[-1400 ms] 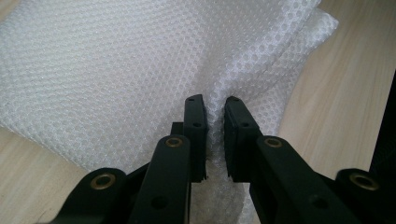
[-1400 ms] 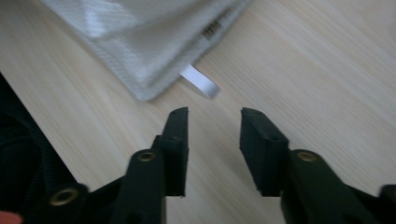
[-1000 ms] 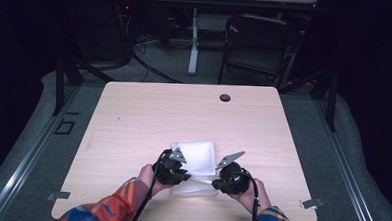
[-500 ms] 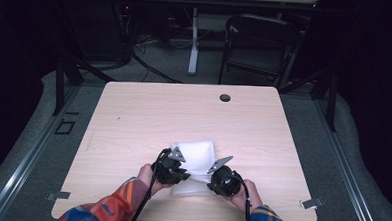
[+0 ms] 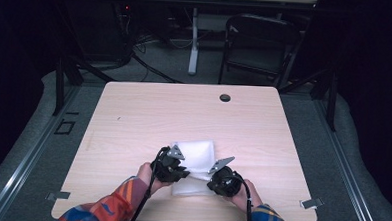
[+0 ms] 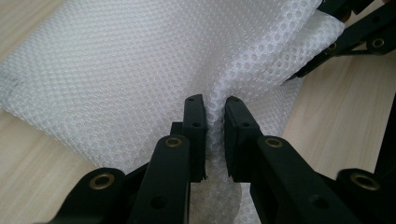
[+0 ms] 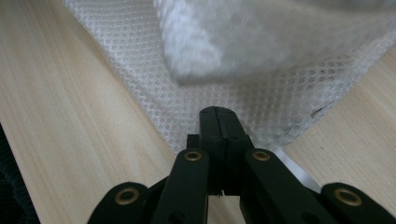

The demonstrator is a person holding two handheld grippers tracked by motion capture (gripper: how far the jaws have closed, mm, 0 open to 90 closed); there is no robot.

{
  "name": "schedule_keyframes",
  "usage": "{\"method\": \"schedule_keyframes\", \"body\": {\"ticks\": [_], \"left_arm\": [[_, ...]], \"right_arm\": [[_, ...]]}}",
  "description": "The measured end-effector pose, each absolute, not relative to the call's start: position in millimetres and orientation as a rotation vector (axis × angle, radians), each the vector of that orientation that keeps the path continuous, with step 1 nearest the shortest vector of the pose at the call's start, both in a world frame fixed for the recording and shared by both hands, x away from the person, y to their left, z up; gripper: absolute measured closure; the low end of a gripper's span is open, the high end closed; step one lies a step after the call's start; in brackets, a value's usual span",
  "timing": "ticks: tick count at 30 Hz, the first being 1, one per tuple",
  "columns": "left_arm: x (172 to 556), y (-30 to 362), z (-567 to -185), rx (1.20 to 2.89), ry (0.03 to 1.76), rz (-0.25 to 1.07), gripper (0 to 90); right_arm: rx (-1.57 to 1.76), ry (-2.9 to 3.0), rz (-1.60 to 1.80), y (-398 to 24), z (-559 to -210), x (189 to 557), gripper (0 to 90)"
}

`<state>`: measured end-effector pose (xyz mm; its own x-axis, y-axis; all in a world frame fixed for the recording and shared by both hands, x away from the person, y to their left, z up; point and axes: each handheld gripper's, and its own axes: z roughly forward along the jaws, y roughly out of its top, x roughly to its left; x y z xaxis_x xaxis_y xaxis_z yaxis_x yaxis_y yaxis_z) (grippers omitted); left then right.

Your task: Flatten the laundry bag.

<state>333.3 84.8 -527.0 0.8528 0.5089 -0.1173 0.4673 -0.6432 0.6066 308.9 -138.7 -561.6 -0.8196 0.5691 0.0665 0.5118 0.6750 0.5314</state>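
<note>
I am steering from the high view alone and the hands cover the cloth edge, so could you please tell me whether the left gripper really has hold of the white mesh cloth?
Observer: Yes. In the left gripper view, the left gripper pinches a raised fold of the white mesh cloth between its jaws.
Operator: Thank you. And is the right one gripping as well?
Observer: In the right gripper view, the right gripper has its jaws shut at the cloth's near edge; whether mesh is caught between them I cannot tell.
Operator: Is the cloth lying flat there?
Observer: No. A blurred fold of it hangs lifted just above the right gripper's jaws, while the layer below lies flat on the table.
</note>
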Motion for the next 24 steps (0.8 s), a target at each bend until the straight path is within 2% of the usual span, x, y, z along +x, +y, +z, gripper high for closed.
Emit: {"method": "schedule_keyframes", "body": {"ticks": [24], "left_arm": [[350,88,-511,2.301,0.736,0.162,80.2]], "right_arm": [[0.875,2.782,0.829,-138,-562,309,90.0]]}}
